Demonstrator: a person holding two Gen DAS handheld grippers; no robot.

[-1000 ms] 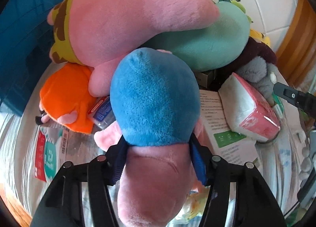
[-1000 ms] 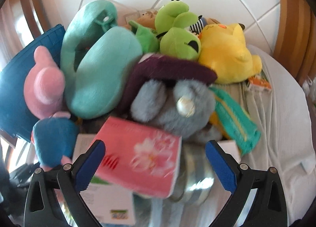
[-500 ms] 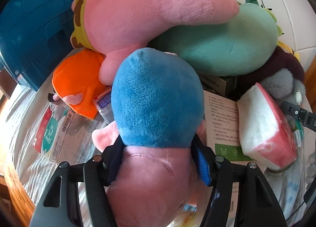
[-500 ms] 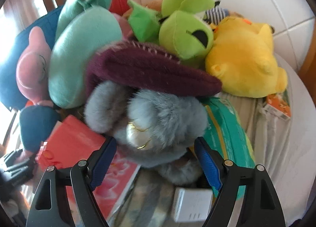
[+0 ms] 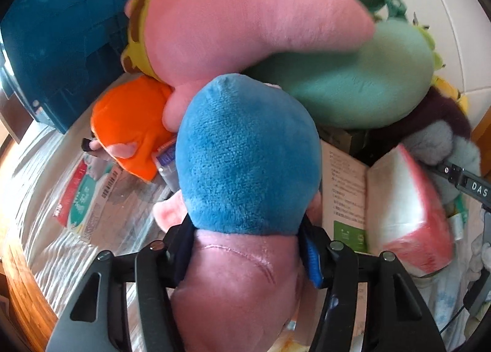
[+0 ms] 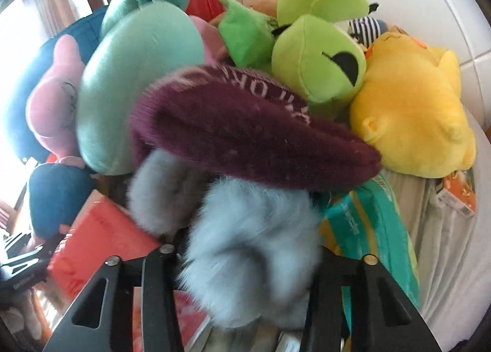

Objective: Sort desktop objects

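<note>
My left gripper [image 5: 247, 247] is shut on a plush toy [image 5: 245, 152] with a blue body and a pink head, held above the cloth-covered table. In the right wrist view a grey-blue furry toy [image 6: 251, 244] fills the gap between the fingers of my right gripper [image 6: 245, 257]. The fur hides the pads, and the fingers press it from both sides. A maroon knit hat [image 6: 245, 125] lies on top of the furry toy. A pink tissue pack [image 5: 408, 208] rests just left of the right gripper.
A big pink plush [image 5: 245, 14], a teal neck pillow [image 5: 353, 82] and an orange plush [image 5: 129, 125] are piled against a blue crate [image 5: 61, 30]. Behind the hat lie a green plush [image 6: 316, 60] and a yellow plush [image 6: 408, 112]. A teal package [image 6: 368, 229] sits at right.
My right gripper moved forward from over the tissue pack to the grey furry toy and narrowed around it. My left gripper kept its hold on the blue-and-pink plush and shifted slightly.
</note>
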